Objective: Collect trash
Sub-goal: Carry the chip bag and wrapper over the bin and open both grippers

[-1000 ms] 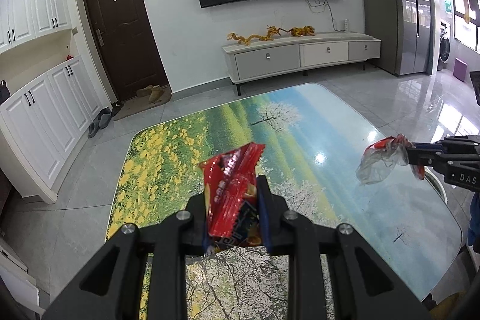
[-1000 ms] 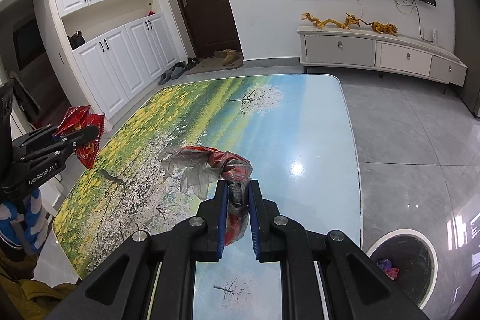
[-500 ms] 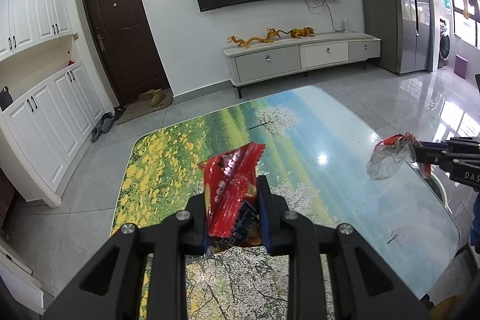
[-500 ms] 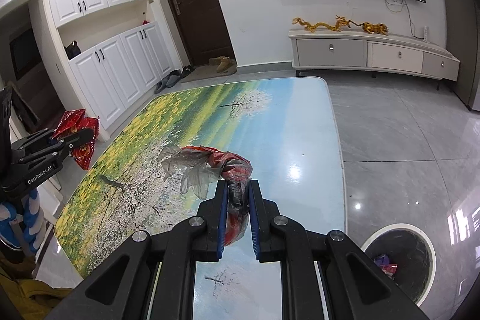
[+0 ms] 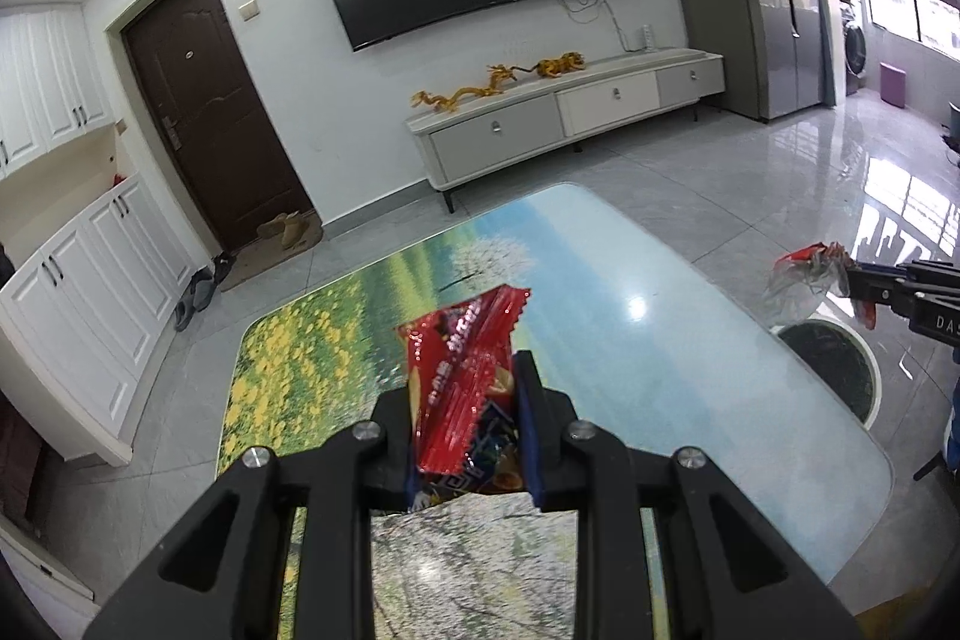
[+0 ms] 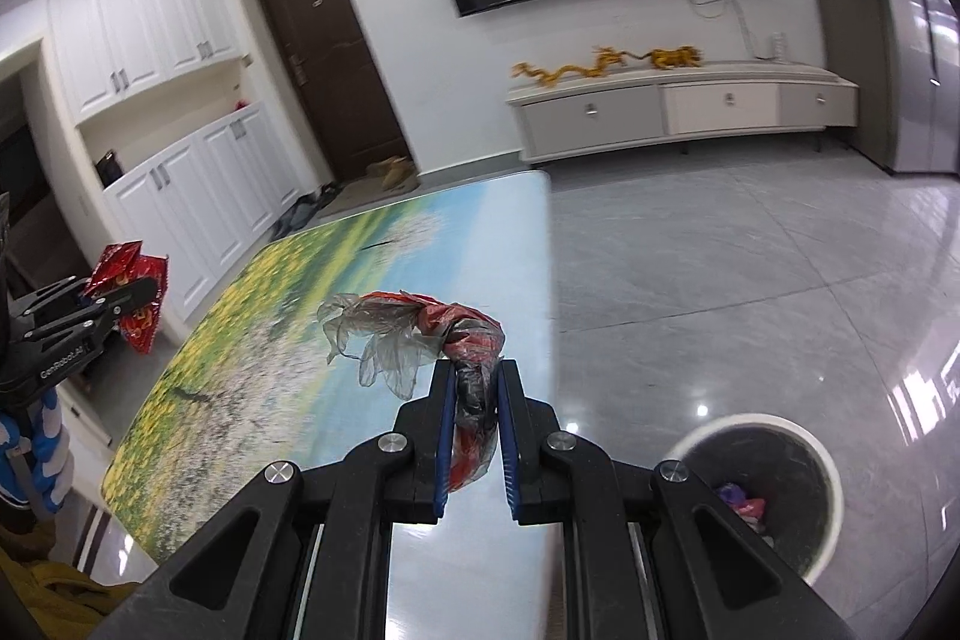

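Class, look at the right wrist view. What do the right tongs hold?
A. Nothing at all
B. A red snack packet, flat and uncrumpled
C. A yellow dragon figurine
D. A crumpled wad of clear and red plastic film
D: the right tongs are shut on a crumpled wad of clear and red plastic film, held above the table near the bin on the floor.

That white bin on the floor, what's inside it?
The white bin has a dark liner and a few crumpled scraps, purplish and reddish, near one side. The rim and the right gripper's frame hide the rest of the bottom.
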`<state>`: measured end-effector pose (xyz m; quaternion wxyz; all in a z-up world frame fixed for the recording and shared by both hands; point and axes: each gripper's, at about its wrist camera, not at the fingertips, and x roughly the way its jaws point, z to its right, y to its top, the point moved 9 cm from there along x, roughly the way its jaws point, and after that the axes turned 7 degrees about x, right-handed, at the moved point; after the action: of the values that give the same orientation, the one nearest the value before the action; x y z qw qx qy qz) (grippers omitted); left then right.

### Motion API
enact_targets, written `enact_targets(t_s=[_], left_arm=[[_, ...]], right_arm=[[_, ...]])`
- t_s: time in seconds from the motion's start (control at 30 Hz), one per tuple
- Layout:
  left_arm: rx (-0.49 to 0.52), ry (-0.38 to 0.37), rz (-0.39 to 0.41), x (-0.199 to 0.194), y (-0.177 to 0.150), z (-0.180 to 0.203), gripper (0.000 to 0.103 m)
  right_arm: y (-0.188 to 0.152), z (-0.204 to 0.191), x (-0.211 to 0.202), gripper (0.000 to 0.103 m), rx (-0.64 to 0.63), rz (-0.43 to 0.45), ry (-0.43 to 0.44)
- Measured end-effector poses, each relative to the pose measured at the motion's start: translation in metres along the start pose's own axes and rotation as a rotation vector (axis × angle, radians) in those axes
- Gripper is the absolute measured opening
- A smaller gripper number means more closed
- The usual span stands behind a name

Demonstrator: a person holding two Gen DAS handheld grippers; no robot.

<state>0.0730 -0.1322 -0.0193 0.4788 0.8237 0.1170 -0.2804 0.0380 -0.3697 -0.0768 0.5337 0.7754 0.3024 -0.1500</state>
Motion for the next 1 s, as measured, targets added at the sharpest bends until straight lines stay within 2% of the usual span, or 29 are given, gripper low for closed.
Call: enact_targets(t_s=[0.1, 0.23, 0.37, 0.57, 0.83, 1.0], left_arm=[[0.032, -0.043, 0.000, 0.002, 0.015, 0.028, 0.024], [0.055, -0.158, -0.016, 0.013, 0.038, 0.075, 0.024], [0.063, -0.323, -0.050, 0.032, 0.061, 0.134, 0.024], [0.091, -0.496, -0.114, 0.071, 0.086, 0.224, 0.025], [0.117, -0.644, -0.199, 0.110, 0.103, 0.318, 0.027], [0.110, -0.701, -0.248, 0.130, 0.102, 0.351, 0.042]], right_arm=[[-0.001, 0.025, -0.013, 0.013, 0.012, 0.019, -0.050], [-0.005, 0.066, -0.029, 0.013, 0.058, 0.040, -0.114], [-0.012, 0.115, -0.038, 0.013, 0.121, 0.042, -0.182], [-0.034, 0.181, -0.035, 0.013, 0.225, 0.004, -0.252], [-0.062, 0.236, -0.012, 0.014, 0.331, -0.083, -0.275], [-0.078, 0.256, 0.007, 0.017, 0.367, -0.136, -0.276]])
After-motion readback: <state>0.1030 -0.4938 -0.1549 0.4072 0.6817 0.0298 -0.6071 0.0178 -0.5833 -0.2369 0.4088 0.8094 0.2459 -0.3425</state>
